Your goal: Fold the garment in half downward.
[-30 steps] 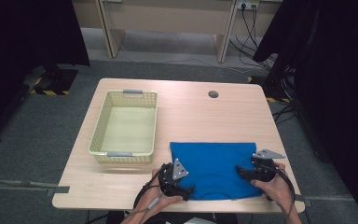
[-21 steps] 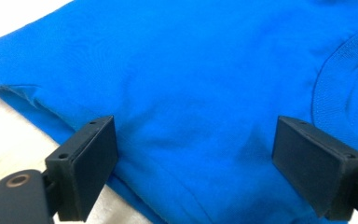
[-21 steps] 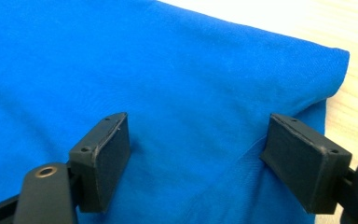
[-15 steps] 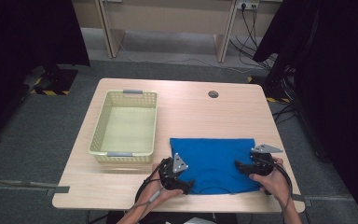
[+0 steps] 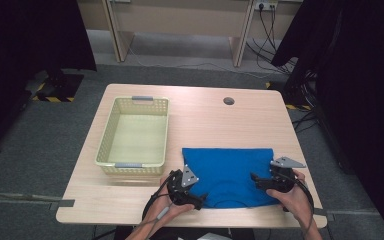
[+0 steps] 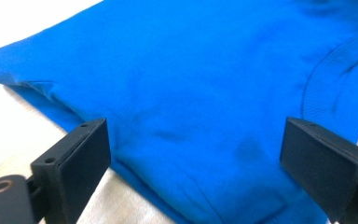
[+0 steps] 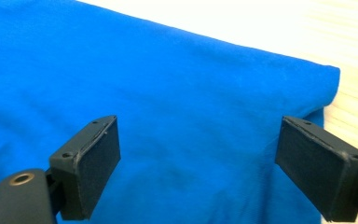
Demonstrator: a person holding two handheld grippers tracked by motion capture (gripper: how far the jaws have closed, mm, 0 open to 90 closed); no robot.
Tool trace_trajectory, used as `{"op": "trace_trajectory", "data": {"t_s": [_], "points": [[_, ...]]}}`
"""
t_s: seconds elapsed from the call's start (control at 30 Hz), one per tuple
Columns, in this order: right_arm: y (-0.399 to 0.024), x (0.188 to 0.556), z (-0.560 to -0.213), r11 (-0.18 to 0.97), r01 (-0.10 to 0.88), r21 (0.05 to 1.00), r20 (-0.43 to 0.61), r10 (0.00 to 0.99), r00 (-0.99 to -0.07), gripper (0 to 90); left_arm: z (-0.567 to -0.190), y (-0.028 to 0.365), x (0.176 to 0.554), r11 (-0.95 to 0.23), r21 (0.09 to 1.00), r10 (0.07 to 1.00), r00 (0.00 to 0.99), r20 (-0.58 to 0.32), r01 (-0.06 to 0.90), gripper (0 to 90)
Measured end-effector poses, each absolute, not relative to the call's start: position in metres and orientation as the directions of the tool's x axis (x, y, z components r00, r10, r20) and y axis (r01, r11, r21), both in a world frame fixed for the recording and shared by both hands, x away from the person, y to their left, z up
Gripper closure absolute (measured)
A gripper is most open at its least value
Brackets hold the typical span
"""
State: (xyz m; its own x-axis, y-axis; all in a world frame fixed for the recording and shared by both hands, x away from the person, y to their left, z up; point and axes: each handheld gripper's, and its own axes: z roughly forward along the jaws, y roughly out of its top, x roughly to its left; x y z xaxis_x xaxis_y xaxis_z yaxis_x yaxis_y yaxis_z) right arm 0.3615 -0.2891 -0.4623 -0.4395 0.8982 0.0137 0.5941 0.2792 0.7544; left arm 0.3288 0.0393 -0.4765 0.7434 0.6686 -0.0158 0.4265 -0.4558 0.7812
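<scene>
A folded blue shirt [image 5: 228, 175] lies flat on the wooden table [image 5: 205, 117], just to the right of the pale yellow basket [image 5: 134, 131] and nearer the person's edge. The left gripper [image 5: 192, 196] sits at the shirt's near left corner, the right gripper [image 5: 260, 182] at its right edge. Both pairs of jaws have just been opening and now stand wide apart above the cloth, with the fabric spread between them and neither pair pinching it.

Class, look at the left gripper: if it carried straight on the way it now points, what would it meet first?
Most likely the folded blue shirt: the left gripper, jaws open, points at the cloth, though depth is hard to judge.
</scene>
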Motion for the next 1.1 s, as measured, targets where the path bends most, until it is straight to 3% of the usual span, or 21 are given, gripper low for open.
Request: {"op": "trace_trajectory", "data": {"t_s": [1.1], "points": [[-0.273, 0.311, -0.469, 0.295, 0.550, 0.781, 0.050, 0.849, -0.526, 8.2, -0.484, 0.075, 0.290, -0.454, 0.768, 0.690, 0.723, -0.017, 0.451, 5.5]]}}
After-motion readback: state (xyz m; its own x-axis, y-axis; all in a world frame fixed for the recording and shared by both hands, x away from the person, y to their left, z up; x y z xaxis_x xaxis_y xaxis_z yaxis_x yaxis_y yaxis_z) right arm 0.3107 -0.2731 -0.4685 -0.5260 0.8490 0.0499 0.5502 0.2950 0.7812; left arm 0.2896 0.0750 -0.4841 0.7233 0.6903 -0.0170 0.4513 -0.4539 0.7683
